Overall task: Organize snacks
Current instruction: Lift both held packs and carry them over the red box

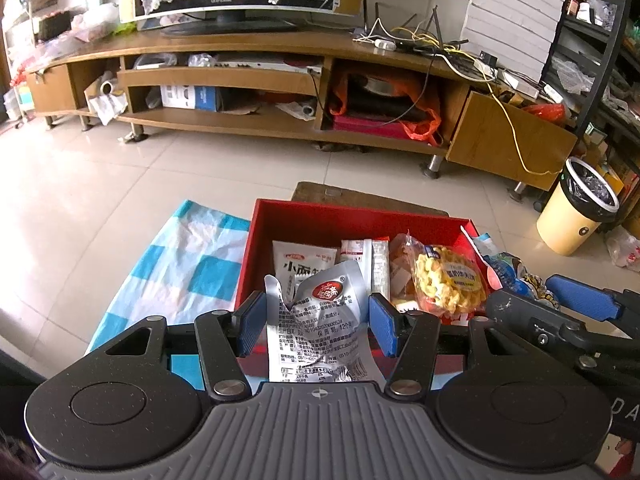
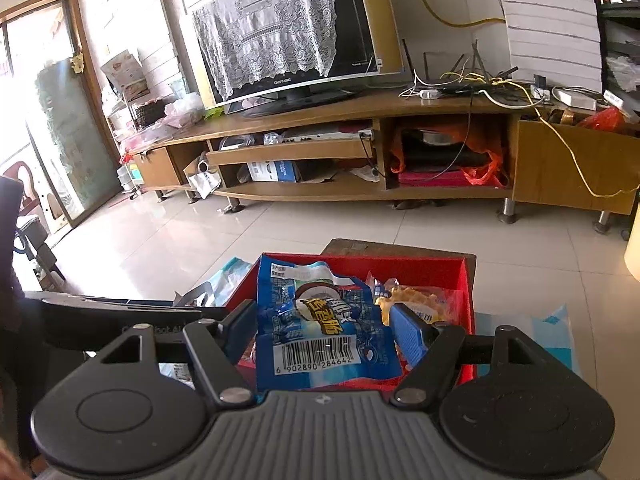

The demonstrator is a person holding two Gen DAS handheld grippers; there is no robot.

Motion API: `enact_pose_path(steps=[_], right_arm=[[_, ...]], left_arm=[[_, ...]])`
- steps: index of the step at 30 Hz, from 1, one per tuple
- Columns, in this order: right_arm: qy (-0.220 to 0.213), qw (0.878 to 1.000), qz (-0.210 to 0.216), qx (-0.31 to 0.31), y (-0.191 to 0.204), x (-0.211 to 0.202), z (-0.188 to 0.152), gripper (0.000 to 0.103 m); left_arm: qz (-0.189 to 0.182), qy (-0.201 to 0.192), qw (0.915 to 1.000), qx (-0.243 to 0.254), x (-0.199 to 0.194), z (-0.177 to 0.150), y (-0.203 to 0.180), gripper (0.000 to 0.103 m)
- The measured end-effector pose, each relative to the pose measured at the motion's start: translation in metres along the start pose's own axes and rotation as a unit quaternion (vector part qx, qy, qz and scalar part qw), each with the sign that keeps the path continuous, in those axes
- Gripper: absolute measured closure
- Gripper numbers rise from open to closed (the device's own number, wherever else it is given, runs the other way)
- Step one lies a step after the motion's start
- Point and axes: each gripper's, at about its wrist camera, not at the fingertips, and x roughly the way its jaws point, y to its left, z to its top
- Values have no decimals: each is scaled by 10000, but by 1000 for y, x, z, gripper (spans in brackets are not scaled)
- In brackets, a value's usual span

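**Both grippers hold snack packets above the red box**

The left gripper (image 1: 316, 322) pinches a crumpled silver foil snack packet (image 1: 320, 328) between its blue pads; the packet stands upright over the near wall of the open red cardboard box (image 1: 344, 216). The right gripper (image 2: 326, 332) clamps a blue plastic snack packet with a barcode label (image 2: 320, 332), also held above the box's near side.

Box contents, left wrist view: a white printed pouch (image 1: 300, 260) lies at the rear left, narrow white sachets (image 1: 368, 256) lie beside it, and a clear bag of yellow puffed snacks (image 1: 444, 280) occupies the right side. The held silver packet hides part of the white pouch.

The right gripper enters the left wrist view at the right edge, just beside the box's right wall, and its blue packet overlaps that wall.

Surroundings: the box rests on a blue-and-white checked plastic sheet (image 1: 176, 268). A brown wooden board (image 1: 360, 196) lies behind the box. Beyond the tiled floor stand a long wooden TV cabinet (image 1: 280, 76), a television draped with white lace (image 2: 280, 40), and a cream waste bin with a black liner (image 1: 576, 208) at the right.
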Motion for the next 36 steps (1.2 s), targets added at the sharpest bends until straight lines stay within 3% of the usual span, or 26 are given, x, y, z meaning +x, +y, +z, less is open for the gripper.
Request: enact_pose_path(steps=[36], right_arm=[[-1,9995,-305,41,-26,40,24,34]], left_arm=[[234,-13,9997,94,45,32,-9,40]])
